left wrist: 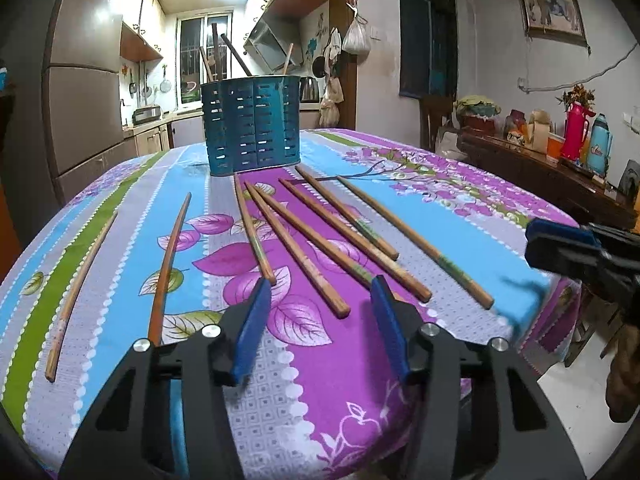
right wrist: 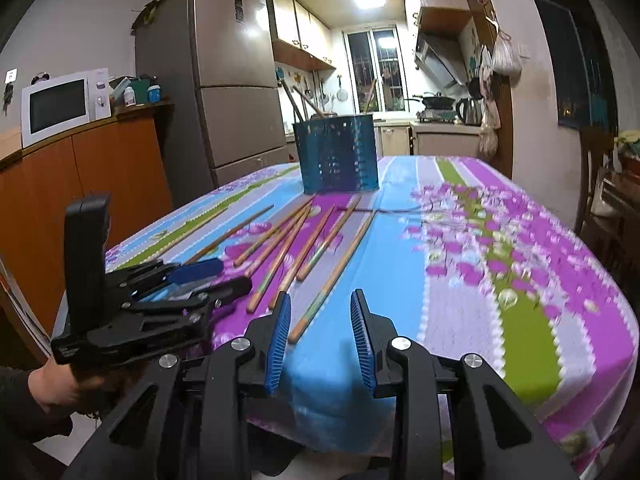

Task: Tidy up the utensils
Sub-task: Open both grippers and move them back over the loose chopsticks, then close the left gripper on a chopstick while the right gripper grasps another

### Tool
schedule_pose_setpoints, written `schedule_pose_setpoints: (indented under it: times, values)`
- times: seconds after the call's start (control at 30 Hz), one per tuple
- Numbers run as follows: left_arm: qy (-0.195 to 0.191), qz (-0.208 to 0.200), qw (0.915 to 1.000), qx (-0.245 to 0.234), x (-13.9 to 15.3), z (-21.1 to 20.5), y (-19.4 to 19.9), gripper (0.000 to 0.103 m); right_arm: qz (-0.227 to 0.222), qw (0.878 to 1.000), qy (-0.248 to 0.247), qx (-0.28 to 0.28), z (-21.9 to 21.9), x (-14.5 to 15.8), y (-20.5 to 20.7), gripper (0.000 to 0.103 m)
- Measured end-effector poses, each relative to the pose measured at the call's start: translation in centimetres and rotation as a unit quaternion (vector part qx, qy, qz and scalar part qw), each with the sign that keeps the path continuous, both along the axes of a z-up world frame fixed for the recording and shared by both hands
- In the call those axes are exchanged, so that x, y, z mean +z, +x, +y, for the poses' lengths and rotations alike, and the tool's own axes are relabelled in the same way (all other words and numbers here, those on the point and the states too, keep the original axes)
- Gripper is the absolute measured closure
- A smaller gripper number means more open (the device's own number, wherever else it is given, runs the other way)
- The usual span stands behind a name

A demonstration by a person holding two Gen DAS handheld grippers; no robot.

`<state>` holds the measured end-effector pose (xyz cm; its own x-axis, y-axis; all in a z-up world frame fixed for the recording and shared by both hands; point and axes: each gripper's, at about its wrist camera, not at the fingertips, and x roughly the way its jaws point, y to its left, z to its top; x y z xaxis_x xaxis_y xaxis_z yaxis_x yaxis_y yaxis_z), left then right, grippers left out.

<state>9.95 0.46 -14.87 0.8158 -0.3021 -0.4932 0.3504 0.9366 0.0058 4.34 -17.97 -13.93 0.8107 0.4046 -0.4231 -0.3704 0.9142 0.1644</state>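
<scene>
Several wooden chopsticks (left wrist: 295, 248) lie fanned out on the flowered tablecloth (left wrist: 352, 380) in front of a teal perforated utensil holder (left wrist: 252, 128) that has a few handles sticking out of it. My left gripper (left wrist: 320, 284) hovers low over the near ends of the middle chopsticks, jaws apart, gripping nothing. In the right wrist view the holder (right wrist: 338, 156) stands at the back. My right gripper (right wrist: 322, 298) is open just above the cloth, with the rightmost chopstick (right wrist: 331, 280) ending beside its left finger. The left gripper (right wrist: 224, 276) shows at the left, held by a hand (right wrist: 52, 392).
The table's near edge drops off just below both grippers. A wooden cabinet with a microwave (right wrist: 64, 104) and a fridge (right wrist: 232, 80) stand to the left. A sideboard with flasks (left wrist: 576, 136) and a chair (left wrist: 436, 116) stand to the right.
</scene>
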Motion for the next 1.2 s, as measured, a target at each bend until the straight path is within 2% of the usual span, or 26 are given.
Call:
schedule_pose_setpoints:
  times: [0.13, 0.23, 0.3, 0.4, 0.77, 0.93, 1.0, 1.2]
  values:
    - [0.003, -0.002, 1.0, -0.001, -0.3, -0.1, -0.1, 0.06, 0.004, 1.0, 0.001, -0.002, 0.1, -0.3, 0.0, 0.07]
    - [0.006, -0.007, 1.0, 0.0, -0.3, -0.2, -0.2, 0.069, -0.001, 1.0, -0.004, -0.003, 0.2, -0.3, -0.1, 0.07]
    - [0.004, -0.008, 1.0, 0.003, -0.3, -0.1, -0.3, 0.08, -0.006, 1.0, -0.006, -0.003, 0.4, -0.3, -0.2, 0.07]
    - [0.013, -0.013, 0.9998, 0.004, -0.4, 0.0, -0.4, 0.085, -0.008, 1.0, -0.008, -0.003, 0.9, -0.6, -0.4, 0.07]
    - [0.023, -0.022, 0.9995, 0.007, -0.6, 0.1, -1.0, 0.086, -0.017, 0.999, -0.038, -0.035, 4.0, -2.8, 0.0, 0.072]
    - [0.019, -0.027, 0.9995, 0.006, -0.7, 0.1, -1.1, 0.086, -0.04, 0.996, -0.055, -0.063, 5.2, -3.2, 0.2, 0.083]
    - [0.018, -0.028, 0.9994, 0.005, -0.7, 0.1, -1.1, 0.086, -0.043, 0.995, -0.057, -0.075, 5.2, -3.2, 0.4, 0.091]
    - [0.012, -0.035, 0.9993, 0.005, -0.9, 0.0, -1.1, 0.086, -0.047, 0.993, -0.054, -0.095, 4.3, -3.3, 0.5, 0.092]
